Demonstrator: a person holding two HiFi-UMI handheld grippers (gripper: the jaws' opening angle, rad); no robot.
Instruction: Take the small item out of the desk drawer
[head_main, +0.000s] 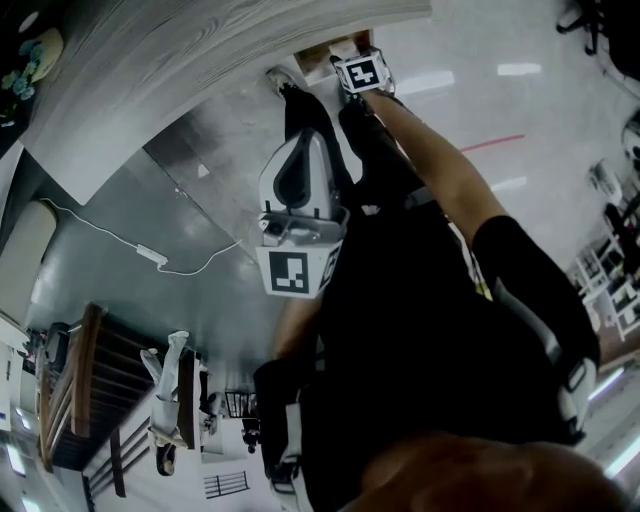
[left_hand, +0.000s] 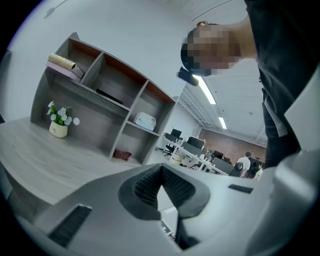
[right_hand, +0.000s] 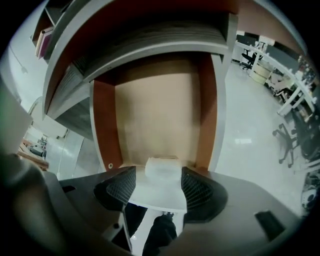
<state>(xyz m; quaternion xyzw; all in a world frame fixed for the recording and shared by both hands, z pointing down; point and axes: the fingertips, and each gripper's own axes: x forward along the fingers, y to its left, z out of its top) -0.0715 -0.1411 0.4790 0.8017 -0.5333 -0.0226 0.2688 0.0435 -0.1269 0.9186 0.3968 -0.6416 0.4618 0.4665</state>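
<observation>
The desk drawer (right_hand: 155, 115) stands pulled open, its brown inside bare apart from one small white item (right_hand: 162, 169) at the near end, just behind the white front panel (right_hand: 155, 197). My right gripper (right_hand: 159, 175) is open around that item, one jaw on each side, with a slim gap showing at the left pad. In the head view the right gripper (head_main: 340, 60) reaches into the drawer (head_main: 325, 48) below the desk's edge. My left gripper (head_main: 308, 138) is held back near the person's body, shut and empty (left_hand: 161, 170), pointing up across the desk.
The grey wood desk top (head_main: 200, 60) runs above the drawer. A shelf unit (left_hand: 100, 100) and a flower pot (left_hand: 59, 125) stand on the desk. A white cable (head_main: 150, 255) lies on the floor. Office chairs (right_hand: 287, 145) stand off to the right.
</observation>
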